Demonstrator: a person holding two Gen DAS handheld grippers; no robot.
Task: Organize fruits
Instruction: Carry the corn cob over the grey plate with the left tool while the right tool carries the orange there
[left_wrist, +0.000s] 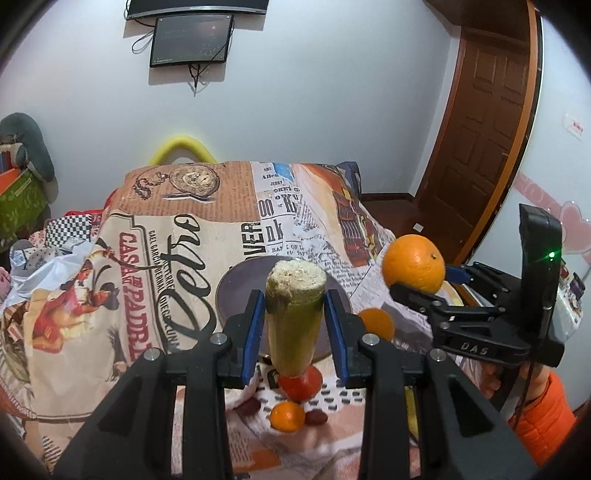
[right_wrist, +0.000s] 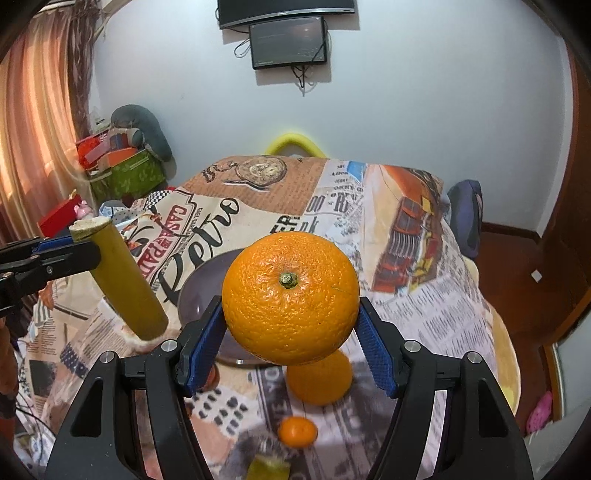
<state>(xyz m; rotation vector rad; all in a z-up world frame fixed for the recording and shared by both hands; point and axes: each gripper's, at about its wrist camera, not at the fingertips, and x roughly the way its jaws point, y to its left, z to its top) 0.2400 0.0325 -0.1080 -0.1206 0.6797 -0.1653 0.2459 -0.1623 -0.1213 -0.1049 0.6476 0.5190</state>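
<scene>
The left tool (left_wrist: 295, 314) is pinching a yellow-green sugarcane cylinder (left_wrist: 293, 325); the right tool (right_wrist: 291, 332) is pinching a round orange (right_wrist: 290, 297) over the desk (right_wrist: 424, 295).

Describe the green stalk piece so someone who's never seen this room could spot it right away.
Start at the table draped in the retro newspaper-print cloth, with a dark round plate near its middle. Above the plate's near edge, the left gripper holds a yellow-green sugarcane piece. Unlike the round oranges nearby, it is a long cylinder with a pale, fibrous cut end.
</scene>
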